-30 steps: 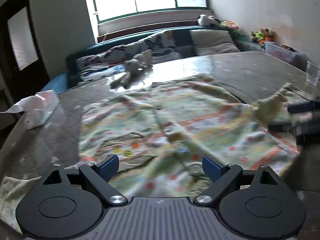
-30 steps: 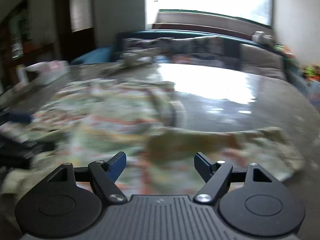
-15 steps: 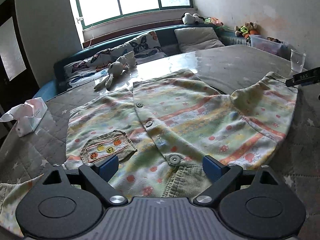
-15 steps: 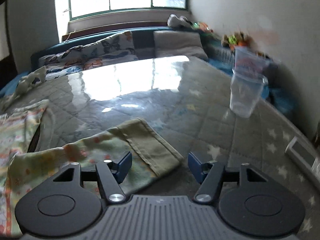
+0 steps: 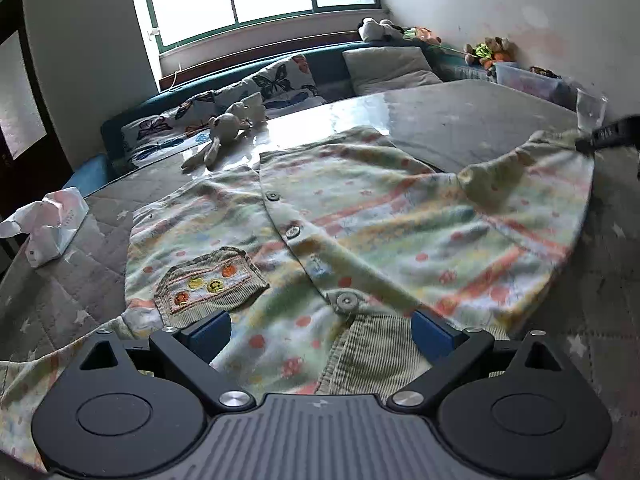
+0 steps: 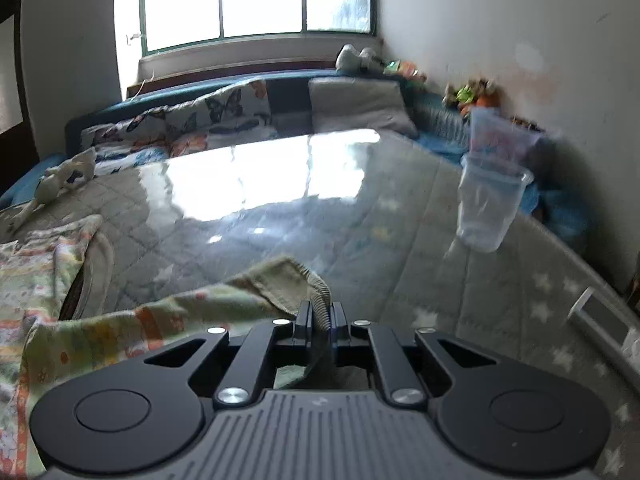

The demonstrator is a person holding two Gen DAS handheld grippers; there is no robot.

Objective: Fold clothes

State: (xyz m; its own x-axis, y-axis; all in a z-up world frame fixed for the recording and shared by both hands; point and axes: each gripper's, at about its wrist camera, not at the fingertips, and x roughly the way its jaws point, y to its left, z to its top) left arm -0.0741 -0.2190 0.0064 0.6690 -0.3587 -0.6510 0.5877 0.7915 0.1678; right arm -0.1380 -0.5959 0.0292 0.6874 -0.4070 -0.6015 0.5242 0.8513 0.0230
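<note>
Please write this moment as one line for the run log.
task: fold clothes | left gripper: opening, over shirt | right gripper: shut on sleeve cuff | shirt: flat on table

The little shirt (image 5: 360, 232) looks like soft fuzzy fleece, with ribbed corduroy on the pocket (image 5: 208, 284) and cuff (image 6: 316, 292). Buttons (image 5: 347, 301) look like matt plastic. The bench (image 6: 280, 184) has a quilted cloth under a glossy clear cover. The cup (image 6: 488, 204) is cloudy see-through plastic.
</note>
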